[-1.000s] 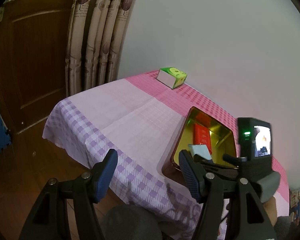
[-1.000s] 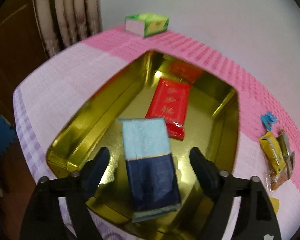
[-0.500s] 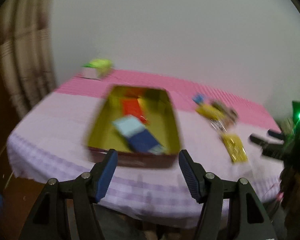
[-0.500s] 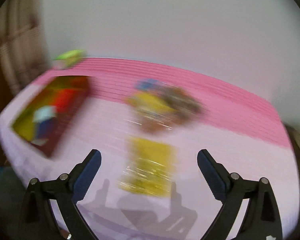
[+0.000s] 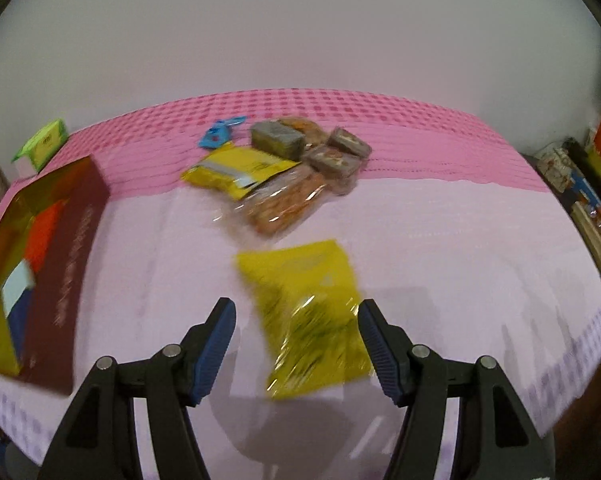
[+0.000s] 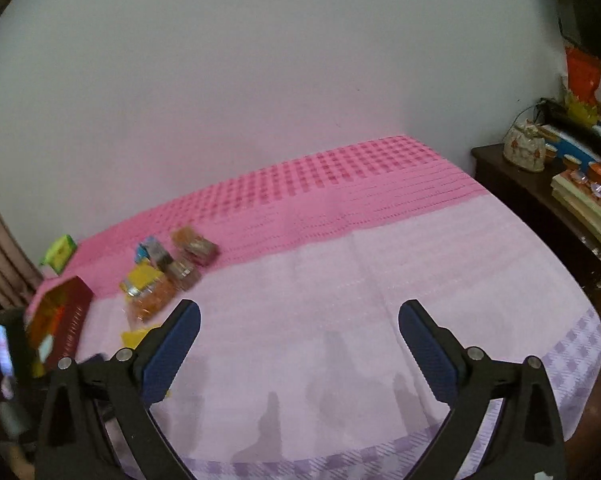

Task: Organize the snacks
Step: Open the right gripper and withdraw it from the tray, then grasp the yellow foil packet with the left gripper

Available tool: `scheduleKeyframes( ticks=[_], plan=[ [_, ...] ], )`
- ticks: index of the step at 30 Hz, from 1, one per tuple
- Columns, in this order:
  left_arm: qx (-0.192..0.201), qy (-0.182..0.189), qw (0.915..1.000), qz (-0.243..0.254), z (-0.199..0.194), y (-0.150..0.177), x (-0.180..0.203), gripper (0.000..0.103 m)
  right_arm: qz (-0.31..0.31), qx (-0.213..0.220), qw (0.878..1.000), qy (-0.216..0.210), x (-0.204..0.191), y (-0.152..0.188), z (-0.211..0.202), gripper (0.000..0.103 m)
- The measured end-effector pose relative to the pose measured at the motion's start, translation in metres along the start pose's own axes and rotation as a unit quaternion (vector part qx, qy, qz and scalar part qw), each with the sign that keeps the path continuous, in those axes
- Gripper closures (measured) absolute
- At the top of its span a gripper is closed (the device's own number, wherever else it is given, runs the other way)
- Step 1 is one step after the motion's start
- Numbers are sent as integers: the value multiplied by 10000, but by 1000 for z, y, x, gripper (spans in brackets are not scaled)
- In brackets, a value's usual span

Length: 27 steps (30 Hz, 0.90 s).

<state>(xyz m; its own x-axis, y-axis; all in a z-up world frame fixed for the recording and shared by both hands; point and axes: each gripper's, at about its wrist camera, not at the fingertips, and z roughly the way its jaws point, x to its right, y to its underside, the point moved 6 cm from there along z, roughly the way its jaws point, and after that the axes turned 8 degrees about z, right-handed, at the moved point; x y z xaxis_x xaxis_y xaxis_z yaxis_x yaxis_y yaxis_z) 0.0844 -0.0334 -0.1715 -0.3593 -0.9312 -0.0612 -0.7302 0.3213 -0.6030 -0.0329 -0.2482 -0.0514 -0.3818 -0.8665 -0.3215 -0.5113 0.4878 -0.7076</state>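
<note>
Yellow packet blurred; tin cut off.

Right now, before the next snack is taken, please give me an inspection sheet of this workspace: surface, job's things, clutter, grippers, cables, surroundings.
Surface: table under pink and lilac checked cloth, flat.
Job's things: gold-lined dark red tin box at the left, holding red and blue packets; flat yellow foil packet lying ahead of the left gripper; pile of wrapped snack bars and a yellow pouch further back.
Clutter: small green carton at the far left corner.
Grippers: left gripper open, empty; right gripper opening, nothing between its fingers.
Cables: nothing seen.
Surroundings: plain white wall; dark wooden side cabinet with books and a teapot.
</note>
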Motion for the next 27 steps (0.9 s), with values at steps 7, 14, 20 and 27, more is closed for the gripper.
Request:
scheduleKeyframes(
  ticks=[7,14,20,27],
  plan=[
    [-132,-609,9975,332,27,-7,25,38,334,99,9984,-437,6,-12,-16,3],
    [-182,-305,9970,690,20,-7,38,52,463,234,9961,-718,3,-24,-32,3],
    [180,95,9977,648,-29,-18,30,56,549,418,9942,-825,3,-30,-48,2],
    [696,-124,9968,371,-100,-46,-19,57,511,447,9936,-906,-2,-30,-55,2]
  ],
)
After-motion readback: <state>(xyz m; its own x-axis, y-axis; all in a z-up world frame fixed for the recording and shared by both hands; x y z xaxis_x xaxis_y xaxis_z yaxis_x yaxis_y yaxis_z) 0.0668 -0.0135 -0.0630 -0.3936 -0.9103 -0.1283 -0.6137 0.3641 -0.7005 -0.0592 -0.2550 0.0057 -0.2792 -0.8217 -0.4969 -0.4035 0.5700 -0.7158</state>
